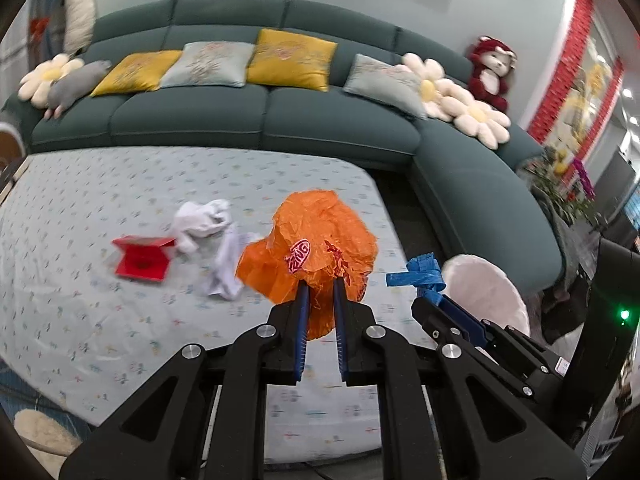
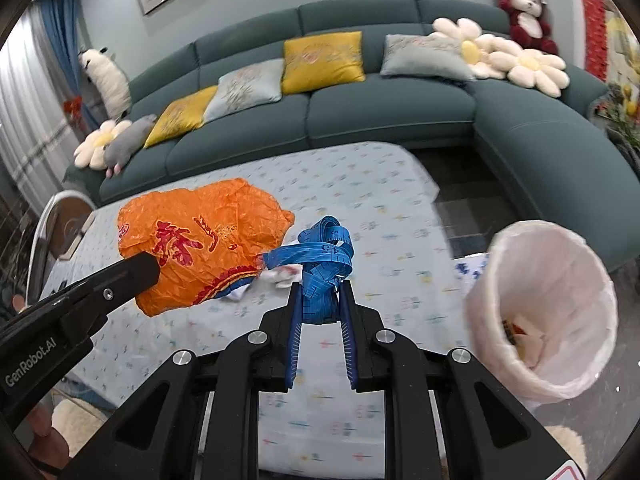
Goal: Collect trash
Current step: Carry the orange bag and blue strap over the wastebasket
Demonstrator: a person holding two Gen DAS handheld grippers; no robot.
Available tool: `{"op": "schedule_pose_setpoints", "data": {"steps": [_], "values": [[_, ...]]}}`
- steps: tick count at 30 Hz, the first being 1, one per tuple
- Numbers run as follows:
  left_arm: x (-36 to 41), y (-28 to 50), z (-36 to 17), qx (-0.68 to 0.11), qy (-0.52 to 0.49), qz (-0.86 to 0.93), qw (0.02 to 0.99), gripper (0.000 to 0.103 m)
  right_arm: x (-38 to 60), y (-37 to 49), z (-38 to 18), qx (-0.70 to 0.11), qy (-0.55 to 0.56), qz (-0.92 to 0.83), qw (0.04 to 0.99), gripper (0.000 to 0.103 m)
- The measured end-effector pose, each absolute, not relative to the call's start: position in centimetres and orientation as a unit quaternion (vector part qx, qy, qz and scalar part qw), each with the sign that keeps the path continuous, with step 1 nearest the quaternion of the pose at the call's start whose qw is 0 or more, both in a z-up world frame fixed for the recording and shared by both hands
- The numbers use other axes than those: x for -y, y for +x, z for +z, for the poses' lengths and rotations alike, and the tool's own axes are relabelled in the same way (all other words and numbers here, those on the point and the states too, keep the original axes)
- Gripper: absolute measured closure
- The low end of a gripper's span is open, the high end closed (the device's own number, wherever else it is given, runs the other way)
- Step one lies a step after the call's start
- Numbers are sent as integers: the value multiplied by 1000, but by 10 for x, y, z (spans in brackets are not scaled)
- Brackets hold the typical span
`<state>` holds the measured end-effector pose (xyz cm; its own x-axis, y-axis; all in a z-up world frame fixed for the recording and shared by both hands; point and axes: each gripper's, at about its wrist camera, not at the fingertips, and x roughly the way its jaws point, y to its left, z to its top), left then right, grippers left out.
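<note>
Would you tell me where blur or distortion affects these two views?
Left wrist view: fisheye bends the sofa; the red box and white cloth look smeared. Right wrist view: the lined bin is blurred, while the blue tape measure stays fairly sharp.

Both grippers clamped and raised, side by side

The left gripper [image 1: 320, 284] points forward and down, its blue pads pinched on an orange plastic bag [image 1: 316, 244] — the right gripper [image 2: 320, 284], just to its right and tilted alike, nips a blue tape measure [image 2: 324, 252]. A hand [image 2: 18, 304] shows partly behind the left gripper's body.
</note>
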<state>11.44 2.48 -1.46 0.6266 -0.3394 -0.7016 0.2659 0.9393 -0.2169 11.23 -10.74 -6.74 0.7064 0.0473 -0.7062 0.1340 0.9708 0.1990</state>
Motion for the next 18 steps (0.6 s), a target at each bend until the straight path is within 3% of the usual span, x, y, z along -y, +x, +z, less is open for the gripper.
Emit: {"op": "schedule_pose_setpoints", "data": {"steps": [18], "values": [[106, 101, -17, -401, 33, -260, 878, 91, 251, 69, -71, -358, 165, -143, 908, 86]]}}
